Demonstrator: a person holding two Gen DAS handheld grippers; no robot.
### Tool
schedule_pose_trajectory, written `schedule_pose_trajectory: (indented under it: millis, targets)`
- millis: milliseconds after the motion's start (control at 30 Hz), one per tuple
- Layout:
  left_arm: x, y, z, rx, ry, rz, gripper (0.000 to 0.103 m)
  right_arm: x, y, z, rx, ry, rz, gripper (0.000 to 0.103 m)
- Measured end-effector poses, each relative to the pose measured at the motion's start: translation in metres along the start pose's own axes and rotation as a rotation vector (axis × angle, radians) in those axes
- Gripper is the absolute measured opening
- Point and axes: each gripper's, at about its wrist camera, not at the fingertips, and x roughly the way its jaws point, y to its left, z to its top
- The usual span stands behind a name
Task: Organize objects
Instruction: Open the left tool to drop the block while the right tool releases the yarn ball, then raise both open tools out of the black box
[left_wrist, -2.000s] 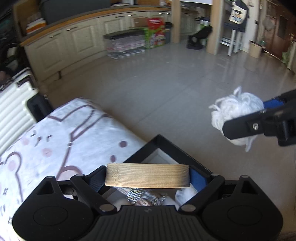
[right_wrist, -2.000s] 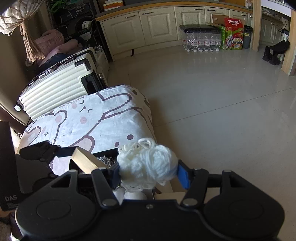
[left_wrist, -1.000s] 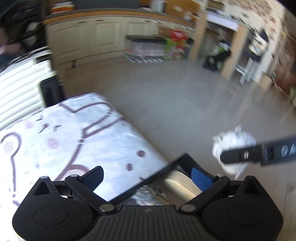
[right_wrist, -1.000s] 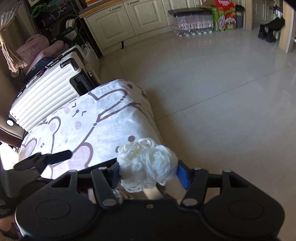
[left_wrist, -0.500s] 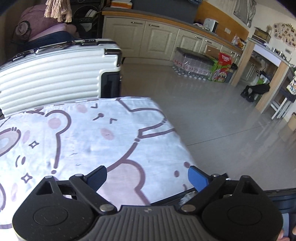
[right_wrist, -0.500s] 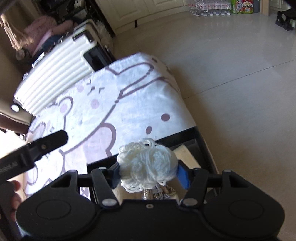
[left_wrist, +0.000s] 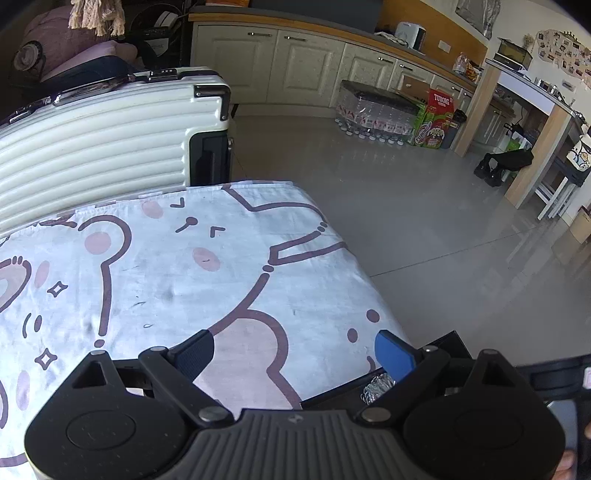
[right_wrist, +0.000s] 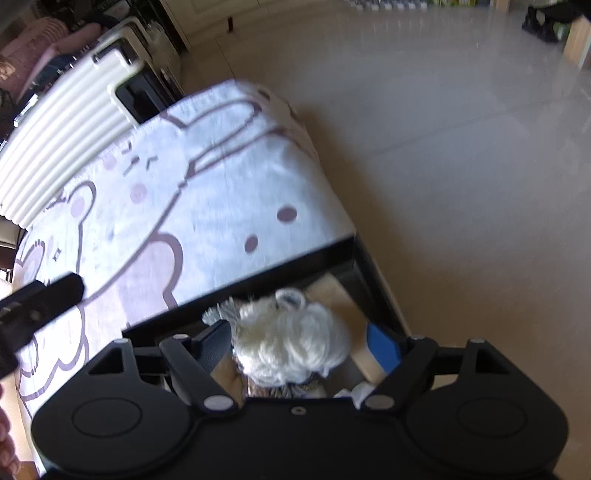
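Here the biggest thing is the bear-print cloth (left_wrist: 155, 266) spread over the table, with a ribbed white suitcase (left_wrist: 92, 144) standing behind its far edge. At the cloth's near right corner sits a black box (right_wrist: 343, 254), open on top, with a pale wooden block (right_wrist: 332, 295) and something silvery and crinkled (right_wrist: 218, 314) inside. The right gripper (right_wrist: 299, 347) hangs over the box with its jaws spread; the white yarn ball (right_wrist: 291, 339) sits between them, though whether either pad touches it cannot be told. The left gripper (left_wrist: 293, 349) hovers over the cloth, fingers wide apart and holding nothing.
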Motion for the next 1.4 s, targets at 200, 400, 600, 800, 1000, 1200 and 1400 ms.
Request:
schedule_pose_trajectory:
  millis: [200,400,600,800,1000,1200,1400]
  targets:
    - [0.002,-0.006,-0.001,0.017,0.007,-0.001,0.093,-0.016,-0.004,0.011,-0.008,-0.105,0.037,0.041]
    - [0.004,-0.011,-0.002,0.043,0.015,0.006,0.093,0.003,0.009,0.002,-0.116,0.005,0.015,0.024]
    - [0.003,-0.012,-0.003,0.046,0.022,0.012,0.093,0.018,0.011,-0.008,-0.167,0.062,-0.061,0.024]
    - [0.002,-0.01,-0.002,0.045,0.031,0.024,0.093,0.026,0.004,-0.008,-0.149,0.055,-0.089,0.023]
    - [-0.002,-0.012,-0.003,0.037,0.041,0.041,0.093,0.001,0.001,0.0,-0.116,-0.006,-0.038,0.025]
    - [-0.011,-0.017,-0.007,0.038,0.063,0.073,0.093,-0.023,-0.001,-0.002,-0.126,-0.062,-0.016,0.025]
    - [-0.029,-0.021,-0.015,0.027,0.071,0.098,0.093,-0.048,-0.005,-0.012,-0.147,-0.099,0.008,0.027]
